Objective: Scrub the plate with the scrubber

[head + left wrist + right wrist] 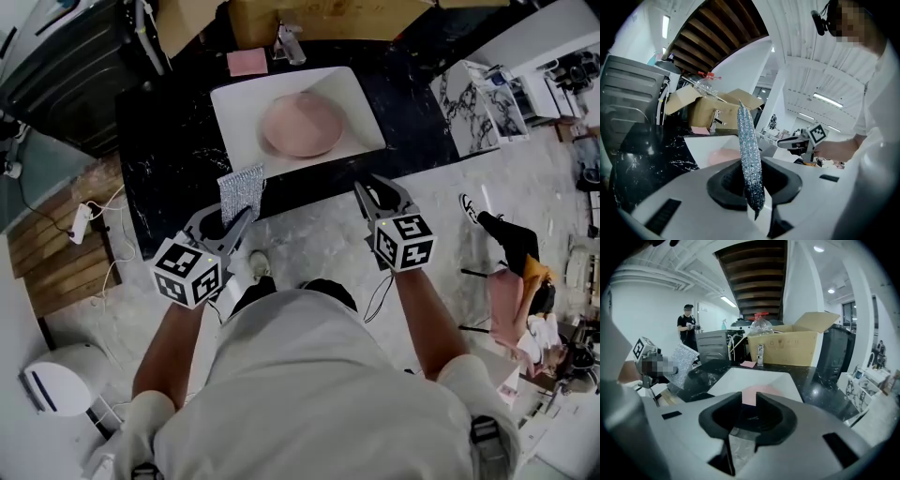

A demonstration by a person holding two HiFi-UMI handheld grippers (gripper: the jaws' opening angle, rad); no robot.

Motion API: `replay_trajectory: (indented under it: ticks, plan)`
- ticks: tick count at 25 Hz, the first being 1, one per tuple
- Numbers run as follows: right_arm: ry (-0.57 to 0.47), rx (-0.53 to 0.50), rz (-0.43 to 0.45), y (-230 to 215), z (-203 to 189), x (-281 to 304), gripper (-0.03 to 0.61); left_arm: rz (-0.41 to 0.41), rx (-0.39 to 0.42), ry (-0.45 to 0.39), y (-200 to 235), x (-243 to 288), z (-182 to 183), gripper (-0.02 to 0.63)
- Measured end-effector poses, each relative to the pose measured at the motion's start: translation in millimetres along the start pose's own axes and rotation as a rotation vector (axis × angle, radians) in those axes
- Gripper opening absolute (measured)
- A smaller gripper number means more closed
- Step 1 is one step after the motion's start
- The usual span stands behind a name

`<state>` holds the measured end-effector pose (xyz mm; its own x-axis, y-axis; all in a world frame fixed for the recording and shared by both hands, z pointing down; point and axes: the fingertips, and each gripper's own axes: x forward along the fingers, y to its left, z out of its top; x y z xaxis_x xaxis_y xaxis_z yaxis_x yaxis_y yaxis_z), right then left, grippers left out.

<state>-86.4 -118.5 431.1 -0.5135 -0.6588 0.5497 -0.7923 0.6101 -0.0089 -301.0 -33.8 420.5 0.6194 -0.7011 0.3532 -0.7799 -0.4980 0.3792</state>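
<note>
Plate lies flat in the white sink, 12 o'clock from the person, not touched yet. Left gripper is clamped on the scrubber, which points up toward 11, ready to go in, I'd guess. Right gripper hovers at 1 o'clock, jaws a crack apart and holding nothing (probably there to steady the plate). The left gripper view shows the scrubber edge-on, pinched near its bottom; the head view only shows its flat face.

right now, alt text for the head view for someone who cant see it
Seen from above, a person's left tool grips a silver scrubber just short of a white sink holding a pink plate, set in a black marble counter. The right tool hovers open and empty alongside.
</note>
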Motion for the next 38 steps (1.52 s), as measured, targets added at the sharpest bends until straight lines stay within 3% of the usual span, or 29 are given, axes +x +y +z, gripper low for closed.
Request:
replay_trajectory:
  ticks: [6,22,38]
  plan:
    - [-0.061,-0.086,0.062,24.4,-13.3,-49.4,0.097,0.042,0.024,-0.012,-29.9,-2.5,-0.9,0.069]
    - [-0.17,-0.115,0.177,29.2,-59.8,-159.1,0.081,0.151,0.046,-0.036,-148.6,-21.4,-40.4,0.069]
    - [-0.206,-0.129,0.2,42.0,-107.9,-222.0,0.005,0.18,0.049,-0.039,-214.5,-32.9,-83.2,0.069]
